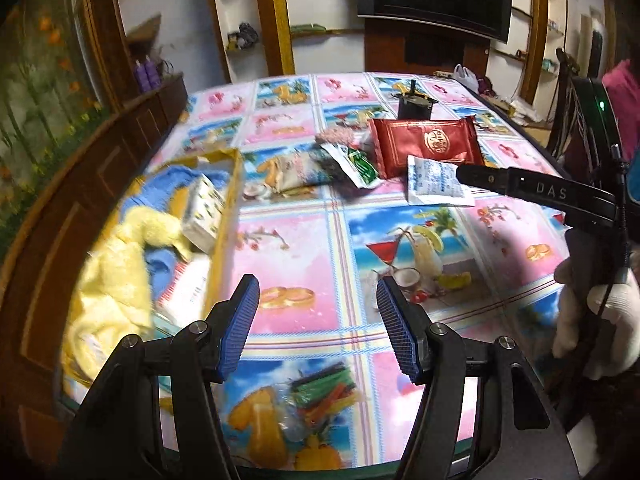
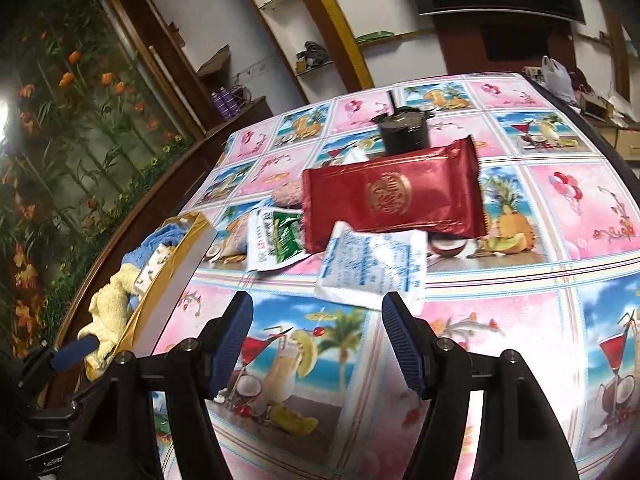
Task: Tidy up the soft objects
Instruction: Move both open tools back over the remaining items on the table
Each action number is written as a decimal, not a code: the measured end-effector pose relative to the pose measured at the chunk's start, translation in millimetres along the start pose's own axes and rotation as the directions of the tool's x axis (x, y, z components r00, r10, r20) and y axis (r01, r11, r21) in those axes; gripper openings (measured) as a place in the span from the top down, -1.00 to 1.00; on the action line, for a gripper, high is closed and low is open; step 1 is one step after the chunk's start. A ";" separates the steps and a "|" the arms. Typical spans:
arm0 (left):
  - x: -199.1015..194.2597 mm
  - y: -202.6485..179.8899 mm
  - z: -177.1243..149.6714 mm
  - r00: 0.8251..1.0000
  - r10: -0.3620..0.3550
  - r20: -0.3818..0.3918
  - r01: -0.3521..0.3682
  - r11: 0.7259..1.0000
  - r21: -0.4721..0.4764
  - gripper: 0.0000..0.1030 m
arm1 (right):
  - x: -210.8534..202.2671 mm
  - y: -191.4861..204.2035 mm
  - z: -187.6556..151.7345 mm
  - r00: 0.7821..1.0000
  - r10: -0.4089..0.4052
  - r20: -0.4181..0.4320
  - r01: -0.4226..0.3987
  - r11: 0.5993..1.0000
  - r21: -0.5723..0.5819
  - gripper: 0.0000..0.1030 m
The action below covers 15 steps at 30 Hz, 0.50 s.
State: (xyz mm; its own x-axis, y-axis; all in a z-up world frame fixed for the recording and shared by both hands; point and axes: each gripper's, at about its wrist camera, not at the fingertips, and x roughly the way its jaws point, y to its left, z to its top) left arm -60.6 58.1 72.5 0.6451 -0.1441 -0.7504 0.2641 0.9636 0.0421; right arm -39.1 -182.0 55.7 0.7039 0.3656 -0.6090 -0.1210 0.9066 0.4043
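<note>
From your left wrist camera, your left gripper [image 1: 318,326] hangs over the patterned tablecloth [image 1: 304,248] with its jaws apart and nothing between the blue pads [image 1: 240,328]. Take the red packet [image 1: 426,146] as your landmark: a white sachet with blue print [image 1: 434,186] lies just in front of it, a green-and-white sachet [image 1: 356,166] sits at its left edge, and a black container [image 1: 414,106] stands just behind it. Well to the left of the red packet, the yellow box [image 1: 228,216] holds a yellow towel [image 1: 116,276], a blue cloth [image 1: 180,178] and a small white pack [image 1: 204,212]. Your gloved right hand [image 1: 596,320] shows at the far right.

From your right wrist camera, your right gripper [image 2: 318,342] is also spread and empty. The white sachet with blue print [image 2: 372,268] lies just ahead of its fingertips, overlapped by the red packet [image 2: 394,196]. The green-and-white sachet [image 2: 276,240] touches the packet's left corner; the yellow box [image 2: 176,268] stands well to the left.
</note>
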 end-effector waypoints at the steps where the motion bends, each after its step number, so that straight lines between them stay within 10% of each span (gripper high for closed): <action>1: 2.2 3.2 0.0 1.000 -0.029 -0.010 0.028 0.999 -0.018 -0.20 | -0.9 -4.5 1.8 1.000 -0.007 0.005 0.006 1.000 0.012 -0.30; 15: 3.7 25.6 -6.5 0.983 -0.184 -0.007 0.182 0.975 -0.124 -0.20 | 39.7 -37.0 43.8 0.992 -0.112 -0.066 0.116 0.991 0.066 -0.30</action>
State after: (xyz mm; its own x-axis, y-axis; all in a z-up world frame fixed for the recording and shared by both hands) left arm -56.1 83.6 66.5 0.5804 -0.3178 -0.7497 0.2859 0.9416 -0.1777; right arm 24.0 -210.2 46.5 0.6651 0.2751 -0.6943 0.0082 0.9269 0.3752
